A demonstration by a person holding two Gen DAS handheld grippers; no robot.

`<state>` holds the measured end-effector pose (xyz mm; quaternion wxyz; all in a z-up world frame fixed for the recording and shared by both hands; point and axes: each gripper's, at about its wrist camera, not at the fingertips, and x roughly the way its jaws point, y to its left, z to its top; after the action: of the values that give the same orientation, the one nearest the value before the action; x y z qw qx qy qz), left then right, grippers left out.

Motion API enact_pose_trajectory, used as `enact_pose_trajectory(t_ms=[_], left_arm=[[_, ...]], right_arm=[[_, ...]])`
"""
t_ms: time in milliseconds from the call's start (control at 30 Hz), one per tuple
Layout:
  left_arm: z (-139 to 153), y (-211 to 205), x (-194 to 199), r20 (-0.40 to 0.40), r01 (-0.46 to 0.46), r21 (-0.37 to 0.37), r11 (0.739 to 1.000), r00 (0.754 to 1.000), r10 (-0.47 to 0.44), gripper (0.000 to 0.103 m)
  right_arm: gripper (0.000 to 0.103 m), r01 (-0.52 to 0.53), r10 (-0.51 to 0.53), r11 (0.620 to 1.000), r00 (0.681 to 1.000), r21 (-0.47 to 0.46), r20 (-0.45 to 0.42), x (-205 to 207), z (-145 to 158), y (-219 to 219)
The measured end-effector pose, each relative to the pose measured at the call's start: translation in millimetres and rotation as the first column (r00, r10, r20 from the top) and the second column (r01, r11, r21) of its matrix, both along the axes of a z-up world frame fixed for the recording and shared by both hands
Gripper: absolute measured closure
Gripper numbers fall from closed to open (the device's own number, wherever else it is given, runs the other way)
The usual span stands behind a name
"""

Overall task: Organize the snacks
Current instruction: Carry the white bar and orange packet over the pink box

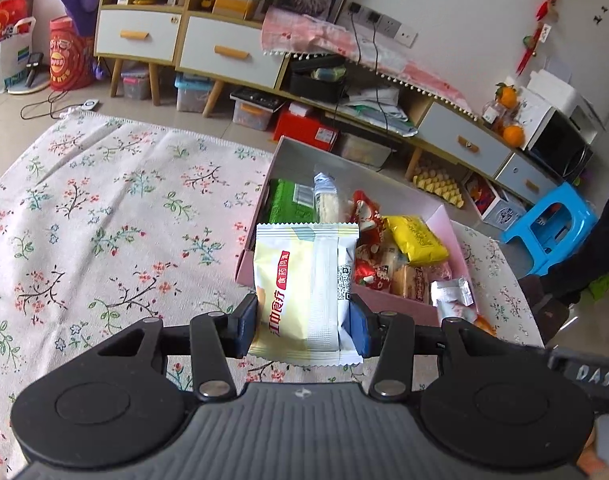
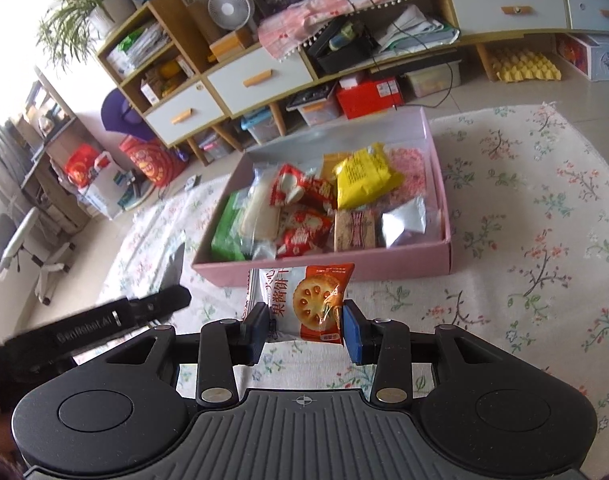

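- My left gripper (image 1: 303, 325): pinching one cream packet (image 1: 304, 292).
- My right gripper (image 2: 303, 330): pinching one orange cracker packet (image 2: 304, 300).
- One pink box (image 2: 384, 268): one yellow packet (image 2: 364, 176), one green packet (image 2: 228, 232).

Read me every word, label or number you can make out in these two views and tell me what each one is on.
"食药同源", white characters on a red band, on the pale yellow snack packet in the left gripper.
"果酱饼干" on the orange biscuit packet in the right gripper.
"DAS" on the black handle at the left view's right edge.
"GenRobot.AI" on the black handle at the right view's left edge.
Print on the packets in the pink box: too small to read.
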<state>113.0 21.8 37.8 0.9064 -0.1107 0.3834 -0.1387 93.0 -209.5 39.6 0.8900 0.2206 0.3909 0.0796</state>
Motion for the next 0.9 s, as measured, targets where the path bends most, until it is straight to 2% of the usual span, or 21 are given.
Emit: enact_pose_trajectory(t_ms=[200, 567, 733, 900], left_arm=[[9, -13, -2, 0.054, 0.032, 0.02, 0.999, 0.998, -0.033, 0.06], [15, -23, 7, 0.06, 0.06, 0.027, 0.998, 0.996, -0.061, 0.06], [23, -33, 10, 0.092, 0.089, 0.05, 0.995, 0.991, -0.093, 0.06], [25, -41, 22, 0.092, 0.106, 0.016, 0.994, 0.99, -0.107, 0.06]], right_arm=[[0.065, 0.034, -0.034, 0.999, 0.999, 0.024, 0.024, 1, 12, -16], [0.065, 0.052, -0.054, 0.998, 0.998, 0.039, 0.039, 8, 23, -32], [0.065, 0.061, -0.063, 0.998, 0.997, 0.034, 0.046, 18, 32, -41], [0.065, 0.075, -0.077, 0.996, 0.996, 0.047, 0.046, 31, 36, -53]])
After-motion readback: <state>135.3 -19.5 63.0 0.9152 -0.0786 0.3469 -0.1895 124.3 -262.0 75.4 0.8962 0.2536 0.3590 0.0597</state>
